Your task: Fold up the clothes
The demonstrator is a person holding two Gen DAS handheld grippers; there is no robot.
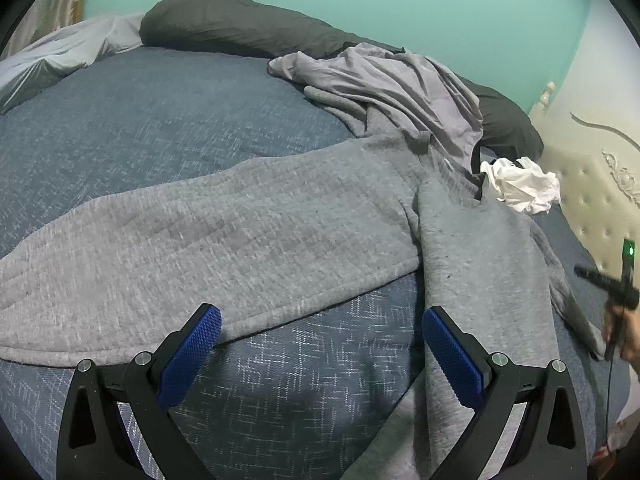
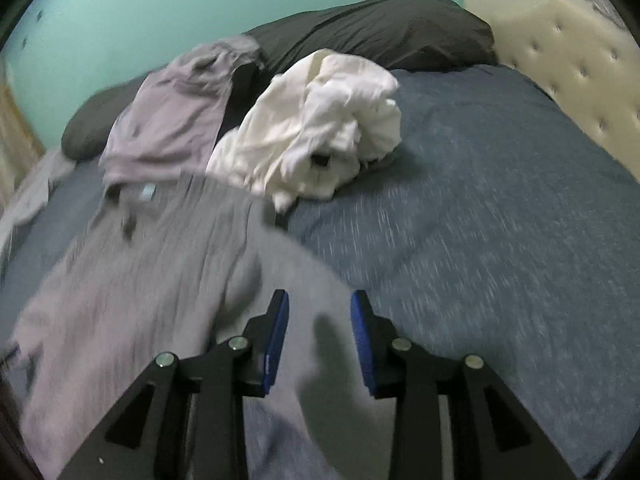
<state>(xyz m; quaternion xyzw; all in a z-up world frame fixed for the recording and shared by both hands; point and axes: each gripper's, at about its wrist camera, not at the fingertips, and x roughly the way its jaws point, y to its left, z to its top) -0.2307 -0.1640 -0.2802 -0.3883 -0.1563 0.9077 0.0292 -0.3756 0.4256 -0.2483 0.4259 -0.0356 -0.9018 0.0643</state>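
Grey sweatpants [image 1: 240, 232] lie spread across the blue comforter [image 1: 120, 128], one leg running left and the other toward the near right. My left gripper [image 1: 320, 332] is open, hovering over bare comforter between the two legs with nothing between its blue pads. In the blurred right wrist view, my right gripper [image 2: 320, 308] hangs over a grey leg [image 2: 140, 280]. Its jaws stand a little apart, the cloth lies below the gap, and the pads press on nothing.
A crumpled lilac garment [image 1: 400, 84] and a bunched white garment [image 2: 320, 132] lie behind the sweatpants. Dark pillows [image 1: 232, 24] line the teal wall. A tufted cream headboard [image 2: 568, 60] stands at the right. A hand [image 1: 626, 332] shows at the right edge.
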